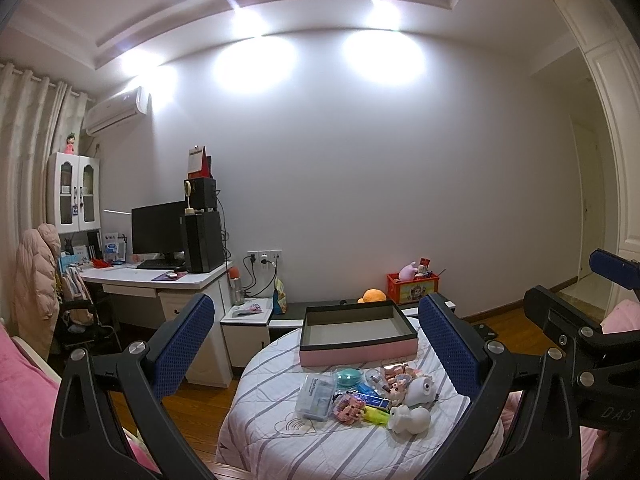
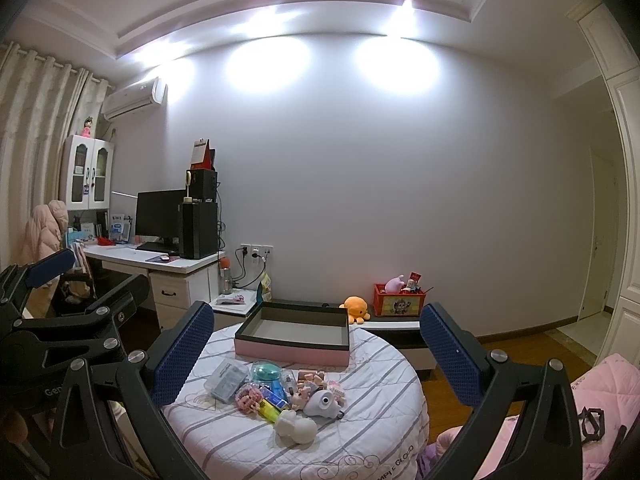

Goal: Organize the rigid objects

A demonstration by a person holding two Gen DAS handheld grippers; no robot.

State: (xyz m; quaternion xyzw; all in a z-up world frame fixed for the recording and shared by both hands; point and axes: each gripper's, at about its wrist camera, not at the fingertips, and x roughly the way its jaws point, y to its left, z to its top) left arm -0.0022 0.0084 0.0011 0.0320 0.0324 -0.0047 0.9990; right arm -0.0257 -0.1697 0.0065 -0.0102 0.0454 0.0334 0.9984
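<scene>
Both grippers frame the lower edge of their own views, each with jaws spread wide and nothing between the blue pads. The left gripper (image 1: 316, 344) hangs above the round table (image 1: 256, 444) in the lower centre of the left wrist view; the right gripper (image 2: 316, 350) hangs likewise in the right wrist view. Neither touches any object.

Reading the right wrist view from left to right, the pile at lower centre holds:
1. a clear plastic case (image 2: 229, 379) at the left edge of the pile;
2. a teal-capped dome (image 2: 267, 375) just beside it;
3. a pink block figure (image 2: 250, 397) touching a blue and yellow tube (image 2: 273, 403);
4. small pink figurines (image 2: 310, 385);
5. a white bird-shaped toy (image 2: 323, 402), and nearest the camera a white animal figure (image 2: 295, 427).

Behind the pile, at mid-frame, stands the pink tray (image 2: 291, 353) with a dark rim, and it holds nothing. Judged from this, sorting has not begun.

Hazards:
- The objects lie touching and overlapping. Closing on one is likely to drag or tip its neighbours.
- The rounded white figures may slip from the pads if gripped off-centre.
- The striped quilt covering the table is soft, so a downward push could roll items toward the edge.
- With both grippers close side by side, they may collide over the pile.
</scene>
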